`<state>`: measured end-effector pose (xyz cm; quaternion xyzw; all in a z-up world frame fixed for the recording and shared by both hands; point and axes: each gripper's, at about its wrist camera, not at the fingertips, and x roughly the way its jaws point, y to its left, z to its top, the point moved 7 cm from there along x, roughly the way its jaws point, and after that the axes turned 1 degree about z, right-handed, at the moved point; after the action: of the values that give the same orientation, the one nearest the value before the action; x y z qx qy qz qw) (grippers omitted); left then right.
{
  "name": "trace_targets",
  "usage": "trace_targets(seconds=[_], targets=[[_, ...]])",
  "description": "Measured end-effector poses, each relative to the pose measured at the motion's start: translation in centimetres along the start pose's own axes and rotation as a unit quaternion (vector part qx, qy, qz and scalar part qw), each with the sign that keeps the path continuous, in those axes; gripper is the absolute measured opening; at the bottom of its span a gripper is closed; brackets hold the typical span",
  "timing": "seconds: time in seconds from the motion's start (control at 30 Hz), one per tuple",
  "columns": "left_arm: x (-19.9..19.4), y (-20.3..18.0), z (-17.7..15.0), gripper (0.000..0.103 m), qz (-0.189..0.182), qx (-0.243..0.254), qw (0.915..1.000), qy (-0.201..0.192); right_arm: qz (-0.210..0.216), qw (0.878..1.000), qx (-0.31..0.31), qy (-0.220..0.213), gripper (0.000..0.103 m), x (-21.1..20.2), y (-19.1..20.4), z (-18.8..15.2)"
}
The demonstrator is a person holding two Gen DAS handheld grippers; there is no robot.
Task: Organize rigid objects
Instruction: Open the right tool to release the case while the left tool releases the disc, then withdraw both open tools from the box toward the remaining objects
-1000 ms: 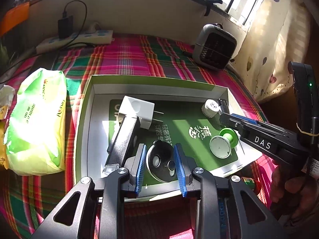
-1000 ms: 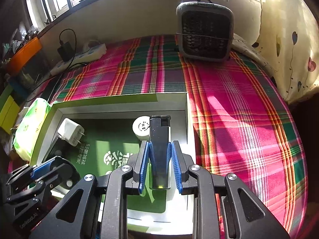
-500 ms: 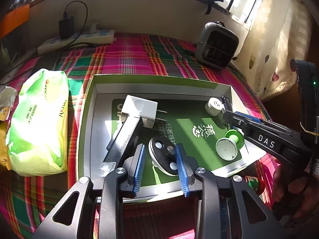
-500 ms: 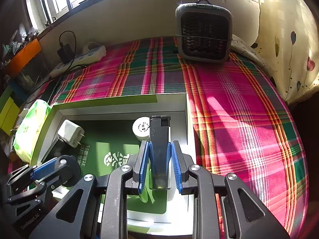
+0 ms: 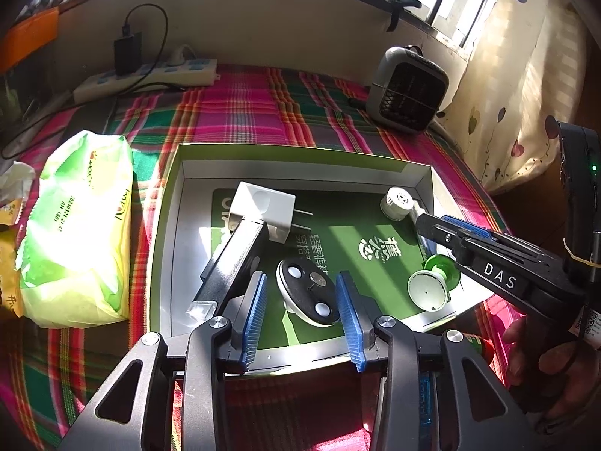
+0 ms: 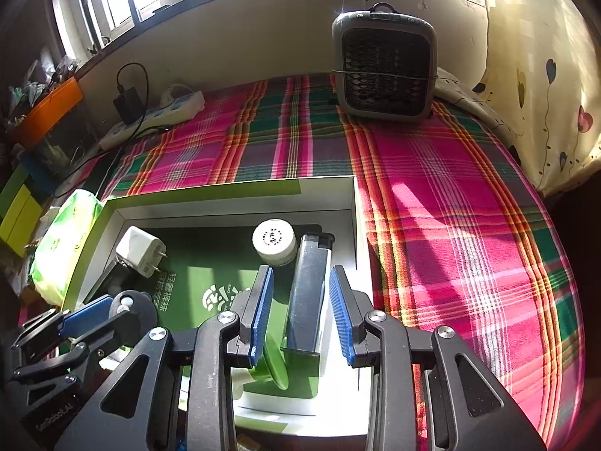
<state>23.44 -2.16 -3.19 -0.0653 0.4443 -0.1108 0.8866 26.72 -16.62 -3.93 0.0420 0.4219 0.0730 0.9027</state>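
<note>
- The left claw (image 5: 300, 312) stands wide, its blue pads on either side of a dark round disc (image 5: 307, 292) with pale spots, touching neither side. The disc sits on the floor of the box (image 5: 169, 225), near its front wall, leaning a little.
- The right claw (image 6: 300, 314) is also wide. A long grey lighter (image 6: 308, 293) lies between its pads, free of both, with its long axis running straight away from the claw along the line of the fingers, dark cap at the far end. It rests just beside the right wall of the box.
- My reading is that both things have been set down in the box and each claw only needs to draw straight back; neither pad has anything behind it to catch.
- Just left of the lighter, touching or nearly so, stands a small white round jar (image 6: 273, 241). A sideways pull of the right claw could knock it.
- Nearer the right claw's fingers a green spool (image 5: 432, 285) lies on its side in the box; its green rim shows under the left pad in the right wrist view.
- On the left side of the box a white plug charger (image 5: 263, 208) sits at the far end of a black bar (image 5: 233, 263), which lies just beside the left claw's left finger. That is the tightest spot for the left claw.
- Outside the box, on the plaid cloth (image 6: 432, 206): a green tissue pack (image 5: 75, 233) to the left, a power strip (image 5: 150, 77) at the back, and a small grey heater (image 6: 385, 64) well apart at the far right.
</note>
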Motion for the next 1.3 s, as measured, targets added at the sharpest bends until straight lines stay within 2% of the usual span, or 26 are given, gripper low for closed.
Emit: trace_targets(seconds=[0.3,0.63,1.17,1.3], targets=[[-0.8,-0.1,-0.2,0.038,0.003,0.003,1.0,-0.005,-0.007,1.0,-0.005,-0.015,0.042,-0.9,0.3,-0.1],[-2.3,-0.4,-0.5,0.042,0.006,0.009,0.9998,-0.018,-0.012,0.999,-0.006,-0.03,0.043,-2.6,0.3,-0.7],[-5.1,-0.5,-2.3,0.042,0.01,0.013,0.9992,-0.036,0.004,0.999,0.01,-0.051,0.047,-6.2,-0.7,-3.4],[-5.6,-0.4,-2.8,0.042,0.007,0.008,0.9993,-0.036,0.017,0.999,0.003,-0.051,0.052,-6.8,-0.7,-4.5]])
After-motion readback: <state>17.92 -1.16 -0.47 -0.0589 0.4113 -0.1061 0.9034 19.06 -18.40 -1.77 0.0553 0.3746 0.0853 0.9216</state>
